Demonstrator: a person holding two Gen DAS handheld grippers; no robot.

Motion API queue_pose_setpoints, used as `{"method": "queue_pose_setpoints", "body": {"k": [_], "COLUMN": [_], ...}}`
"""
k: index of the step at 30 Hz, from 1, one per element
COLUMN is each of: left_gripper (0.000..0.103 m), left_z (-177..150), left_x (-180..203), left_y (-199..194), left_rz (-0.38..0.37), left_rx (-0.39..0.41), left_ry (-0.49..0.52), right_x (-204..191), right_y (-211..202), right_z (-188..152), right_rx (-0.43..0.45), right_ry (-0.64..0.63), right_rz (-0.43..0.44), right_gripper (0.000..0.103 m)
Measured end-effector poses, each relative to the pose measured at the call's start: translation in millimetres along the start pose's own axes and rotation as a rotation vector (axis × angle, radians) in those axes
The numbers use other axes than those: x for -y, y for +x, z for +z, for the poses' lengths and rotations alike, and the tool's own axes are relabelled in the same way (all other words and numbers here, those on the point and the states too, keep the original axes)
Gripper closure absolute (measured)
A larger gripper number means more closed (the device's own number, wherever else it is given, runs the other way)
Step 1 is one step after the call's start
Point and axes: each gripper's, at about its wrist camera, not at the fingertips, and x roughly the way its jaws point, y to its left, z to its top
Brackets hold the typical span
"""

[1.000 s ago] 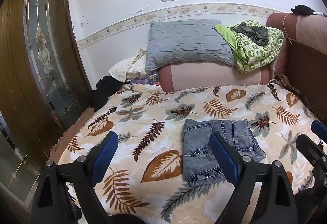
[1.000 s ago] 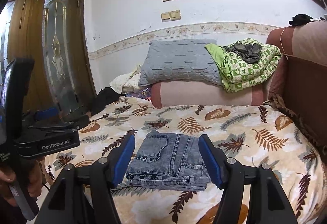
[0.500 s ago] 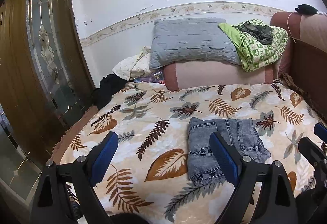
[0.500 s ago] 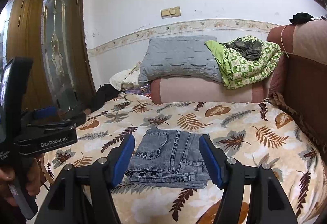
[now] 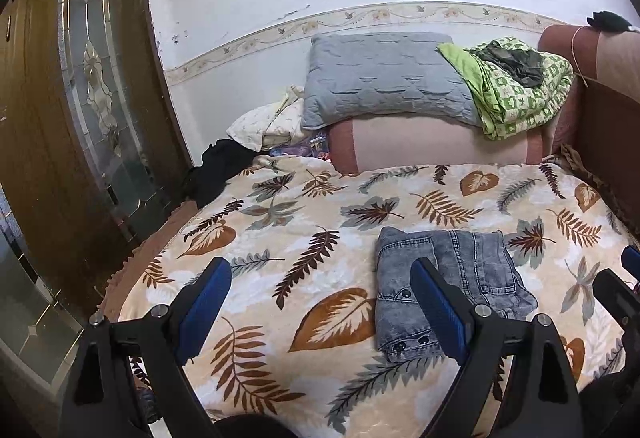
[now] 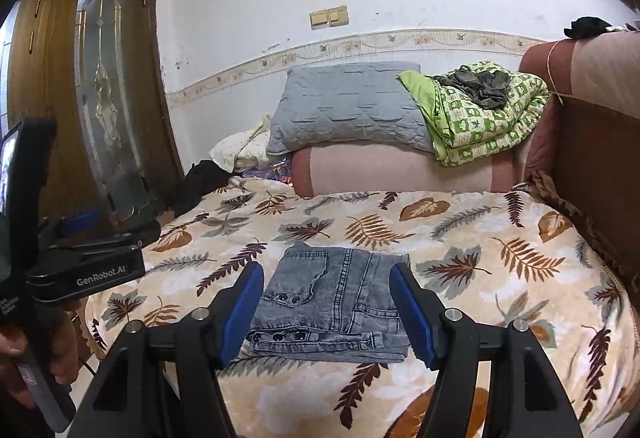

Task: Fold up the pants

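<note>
Grey denim pants (image 6: 336,298) lie folded into a compact rectangle on the leaf-patterned bedspread (image 6: 500,270). They also show in the left wrist view (image 5: 472,270), partly hidden by my left gripper's right finger. My left gripper (image 5: 320,314) is open and empty, held above the bed to the left of the pants. My right gripper (image 6: 328,314) is open and empty, held back from the pants, which show between its fingers. The left gripper's body (image 6: 84,258) shows at the left edge of the right wrist view.
A grey pillow (image 5: 384,78) and a green patterned blanket (image 5: 520,86) sit on a pink bolster (image 5: 432,146) at the head of the bed. A brown headboard (image 6: 592,142) stands on the right. A wooden door with glass (image 5: 92,98) stands on the left.
Both grippers have drawn slightly back and up from the bed. The folded pants have not moved. Both grippers stay open.
</note>
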Motion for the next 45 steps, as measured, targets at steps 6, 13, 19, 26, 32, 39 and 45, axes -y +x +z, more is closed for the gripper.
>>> {"method": "queue_pose_setpoints", "body": {"k": [6,13,19,26,32,39,45], "left_gripper": [0.012,0.012,0.012,0.012,0.012,0.012,0.012], "left_z": [-0.1,0.1,0.4,1.1,0.8,0.3,-0.2], "left_x": [-3.3,-4.9,-5.1,-4.0,-4.2,-3.8,-3.9], "left_y": [-1.8,-2.4,-3.2,-3.7,-4.2,-6.4,-6.3], "left_rz": [-0.002,-0.006,-0.005,-0.016,-0.014,-0.021,-0.020], "left_rx": [0.007,0.008,0.006,0.001,0.000,0.004,0.001], "left_ry": [-0.008,-0.013,-0.019,-0.023,-0.026,-0.037,-0.043], "right_x": [-2.2,-5.3,-7.6,-11.7,-12.7,-16.4,-18.1], "right_y": [-1.9,-1.7,-0.7,0.4,1.4,2.0,0.2], "right_z": [2.1,3.1,3.4,3.9,3.9,5.4,6.8], "right_rx": [0.007,0.006,0.000,-0.001,-0.004,0.000,0.014], "right_ry": [0.002,-0.002,-0.008,-0.023,-0.026,-0.025,-0.010], "right_rz": [0.001,0.001,0.004,0.011,0.013,0.007,0.007], "right_gripper": [0.034,0.034,0.034,0.034,0.034,0.033,0.024]}}
